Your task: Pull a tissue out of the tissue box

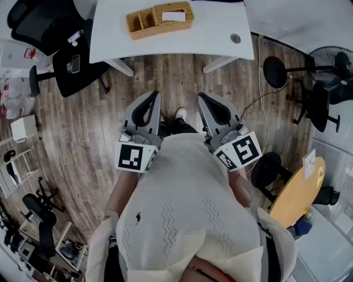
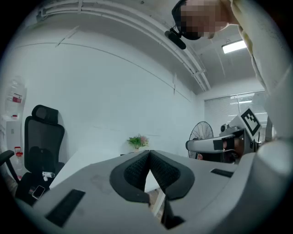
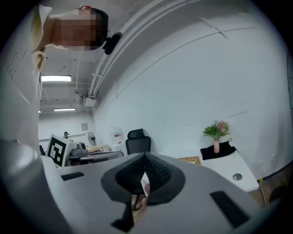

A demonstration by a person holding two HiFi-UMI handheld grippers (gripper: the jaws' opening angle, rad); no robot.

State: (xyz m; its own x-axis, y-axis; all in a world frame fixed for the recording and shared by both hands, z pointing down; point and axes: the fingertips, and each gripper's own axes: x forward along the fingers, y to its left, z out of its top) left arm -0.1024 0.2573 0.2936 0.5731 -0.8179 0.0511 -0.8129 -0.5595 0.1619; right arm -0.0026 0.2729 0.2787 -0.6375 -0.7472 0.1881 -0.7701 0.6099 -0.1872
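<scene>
the tissue box sits on the tabletop, well ahead of both grippers, its long side lying crosswise. the left gripper and the right gripper have jaws clenched on nothing; neither is clearly nearer.

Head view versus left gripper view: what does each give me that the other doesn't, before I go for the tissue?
Only the head view: the woven tissue box with white tissue showing at its top, and the wooden floor between it and the person.

Only the left gripper view: a potted plant by the wall and a ceiling light.

Both: the left gripper and right gripper, each with jaws together and nothing between them, the white table, the black office chair and the fan.
</scene>
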